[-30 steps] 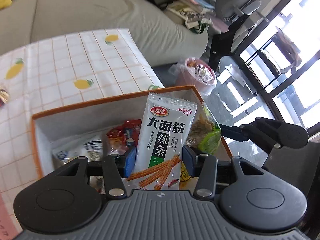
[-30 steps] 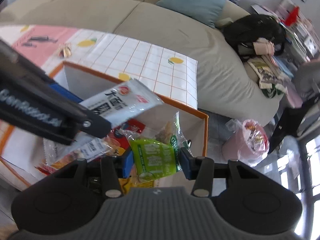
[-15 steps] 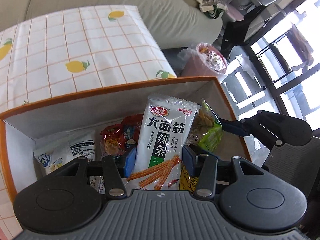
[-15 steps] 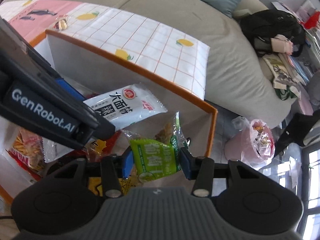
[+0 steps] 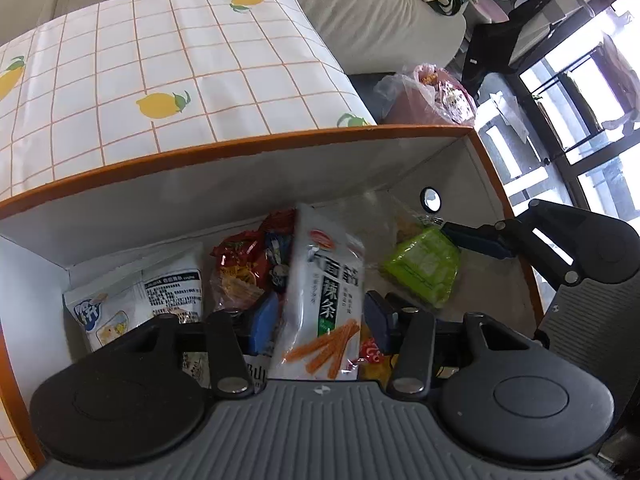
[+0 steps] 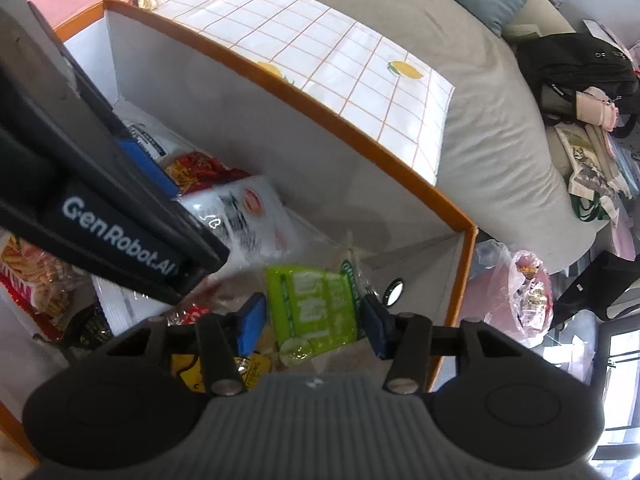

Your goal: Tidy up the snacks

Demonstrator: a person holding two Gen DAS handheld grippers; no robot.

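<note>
An orange-rimmed white box stands on the lemon-print tablecloth. Both grippers reach down into it. My left gripper has its jaws opening. The white spicy-strip packet leans tilted between its blue pads, with a gap showing on each side. My right gripper is also opening. The green snack packet sits loose between its pads, low in the box's right corner. In the left wrist view one blue finger of the right gripper touches the green packet.
Other snacks lie in the box: a red packet, a white-and-blue packet and a yellow one. The tablecloth stretches behind the box, with a grey sofa beyond. A pink bin bag stands on the floor at the right.
Both grippers have sunk deeper into the box. Their jaws have widened, the white packet has tipped over and blurred, and the green packet has come free of the pads.
</note>
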